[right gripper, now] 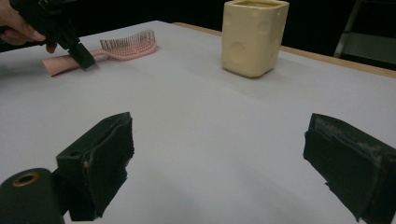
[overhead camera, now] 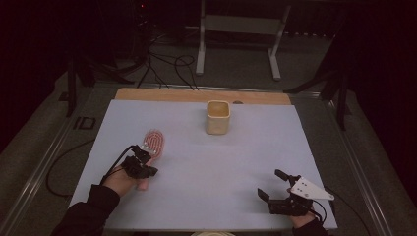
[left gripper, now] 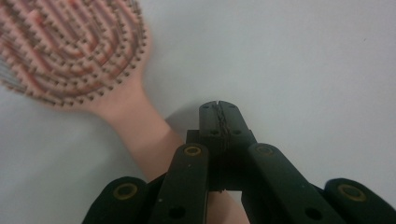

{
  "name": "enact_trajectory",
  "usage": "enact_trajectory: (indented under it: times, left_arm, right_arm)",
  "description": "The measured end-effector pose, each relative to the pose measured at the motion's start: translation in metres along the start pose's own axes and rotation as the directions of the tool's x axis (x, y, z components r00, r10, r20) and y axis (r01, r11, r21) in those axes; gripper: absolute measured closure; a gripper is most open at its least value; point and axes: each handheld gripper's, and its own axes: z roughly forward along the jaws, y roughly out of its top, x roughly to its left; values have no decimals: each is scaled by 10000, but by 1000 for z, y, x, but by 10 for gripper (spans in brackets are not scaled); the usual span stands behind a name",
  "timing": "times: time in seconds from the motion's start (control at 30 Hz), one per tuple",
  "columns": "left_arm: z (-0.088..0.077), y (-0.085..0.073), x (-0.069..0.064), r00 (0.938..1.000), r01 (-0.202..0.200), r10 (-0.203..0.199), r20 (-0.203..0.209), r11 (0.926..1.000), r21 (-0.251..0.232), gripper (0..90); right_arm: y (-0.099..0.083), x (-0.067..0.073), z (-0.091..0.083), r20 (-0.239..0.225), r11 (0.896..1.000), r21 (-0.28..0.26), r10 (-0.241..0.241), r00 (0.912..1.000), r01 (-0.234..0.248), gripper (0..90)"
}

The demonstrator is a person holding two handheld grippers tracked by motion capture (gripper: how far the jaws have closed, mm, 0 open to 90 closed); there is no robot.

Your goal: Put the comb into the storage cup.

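One pink hairbrush (overhead camera: 152,143), one cream cup (overhead camera: 218,117); left hand-held gripper (left gripper: 218,110) pressed together (beside the handle); right hand-held gripper (right gripper: 219,154) spread.

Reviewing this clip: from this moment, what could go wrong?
1. The left gripper is shut beside the pink hairbrush handle, not around it, so lifting now would likely leave the brush on the mat.
2. Sweeping the brush toward the cream cup could knock it over.

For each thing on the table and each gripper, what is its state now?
Pink hairbrush: lying flat, bristles up, not gripped.
Cream cup: upright, open top, standing alone.
Left gripper: jaws closed on nothing, beside the hairbrush handle.
Right gripper: jaws wide open, holding nothing.
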Motion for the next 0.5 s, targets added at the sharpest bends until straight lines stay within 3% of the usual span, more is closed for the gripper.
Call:
enact_trajectory:
  times: [0.5]
  left_arm:
    - [-15, -18, 18, 9981, 271, -258, -564, 9994, 233, 900]
  right_arm:
    - [0, 0, 1, -20, 10000, -12, 27, 10000, -27, 82]
